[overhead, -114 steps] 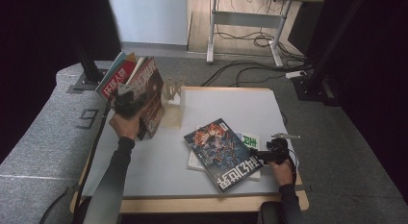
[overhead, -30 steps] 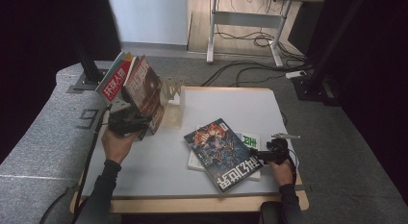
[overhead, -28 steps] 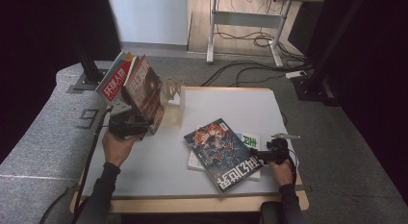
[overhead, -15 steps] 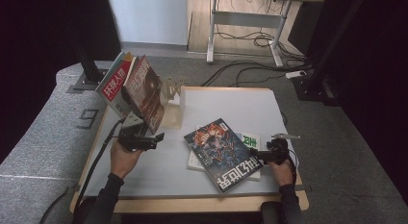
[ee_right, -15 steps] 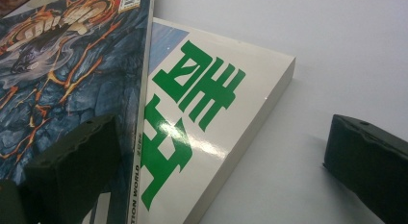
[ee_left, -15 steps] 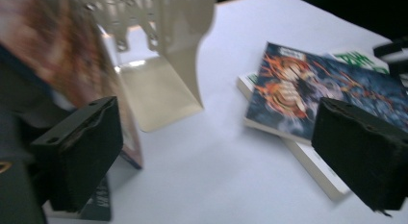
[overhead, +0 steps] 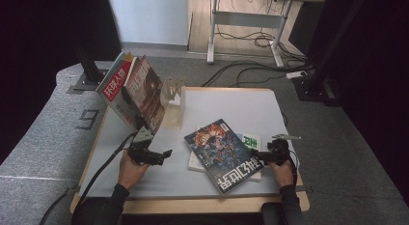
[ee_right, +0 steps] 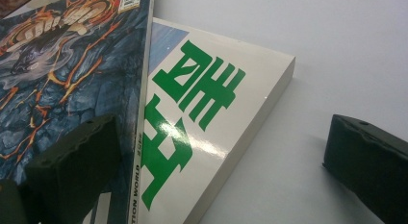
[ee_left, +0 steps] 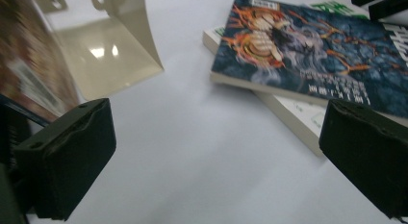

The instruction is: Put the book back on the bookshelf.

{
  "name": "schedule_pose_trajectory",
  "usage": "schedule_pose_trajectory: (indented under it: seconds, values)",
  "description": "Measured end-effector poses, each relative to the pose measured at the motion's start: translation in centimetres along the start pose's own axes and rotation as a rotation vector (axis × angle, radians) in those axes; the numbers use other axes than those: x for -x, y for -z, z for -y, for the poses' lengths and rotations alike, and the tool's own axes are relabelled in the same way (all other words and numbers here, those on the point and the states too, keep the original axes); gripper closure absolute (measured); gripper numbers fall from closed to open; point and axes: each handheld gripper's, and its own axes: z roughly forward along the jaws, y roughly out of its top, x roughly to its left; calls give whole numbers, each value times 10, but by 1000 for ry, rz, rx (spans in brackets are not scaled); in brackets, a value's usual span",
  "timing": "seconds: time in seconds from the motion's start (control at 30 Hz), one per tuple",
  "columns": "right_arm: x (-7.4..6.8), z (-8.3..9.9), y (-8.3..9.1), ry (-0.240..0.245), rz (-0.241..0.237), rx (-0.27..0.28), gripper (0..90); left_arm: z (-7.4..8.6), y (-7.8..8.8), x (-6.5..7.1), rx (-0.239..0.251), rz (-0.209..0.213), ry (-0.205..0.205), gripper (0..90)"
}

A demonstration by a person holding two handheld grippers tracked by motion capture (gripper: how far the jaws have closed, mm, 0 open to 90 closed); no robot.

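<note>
The left tongs (overhead: pixel 164 155) are standing as wide apart as they go, having just been opening, with nothing between the jaws but bare white surface (overhead: pixel 231 106). In the left gripper view the blue-covered magazine (ee_left: pixel 317 65) is lying just ahead of them, untouched. The left hand (overhead: pixel 131 166) is resting low over the surface, forearm coming in from the bottom edge, the tongs pointing level toward the magazine.

The right tongs (overhead: pixel 256 157) are also gaping, holding nothing; the right gripper view is showing one jaw over the magazine's cover at its spine edge and the other out over bare surface, with the white book (ee_right: pixel 202 132) between them, neither pad pressing. The right hand (overhead: pixel 282 171) is sitting at the near right corner.

The magazine is lying askew on top of the white book, which is bearing large green characters; its spine is reading "WORLD". Behind the left hand, leaning magazines (overhead: pixel 132 92) are propped against a cream bookend (overhead: pixel 174 104); the front one is showing white characters on red.
</note>
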Motion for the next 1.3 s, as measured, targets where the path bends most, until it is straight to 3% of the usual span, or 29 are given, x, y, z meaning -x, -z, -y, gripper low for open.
schedule_pose_trajectory:
  seconds: [0.2,0.43,0.53,0.73,0.8,0.87,1.3]
  values:
    - [0,0,0,-1,-1,0,0,17,-12,1,-30,13,4,0]
    - [0,0,0,-4,-2,-1,0,29,-29,5,-107,19,-22,0]
    - [0,0,0,-4,-2,-1,0,30,-30,7,-123,17,-31,0]
    - [0,0,0,-4,-3,-1,0,30,-35,5,-173,27,-5,0]
    - [0,0,0,-4,-3,0,0,29,-39,5,-205,16,1,38]
    - [0,0,0,-5,-4,0,0,29,-40,11,-219,-38,-40,63]
    - [1,0,0,-6,-4,-1,0,29,-41,11,-223,-39,-39,63]
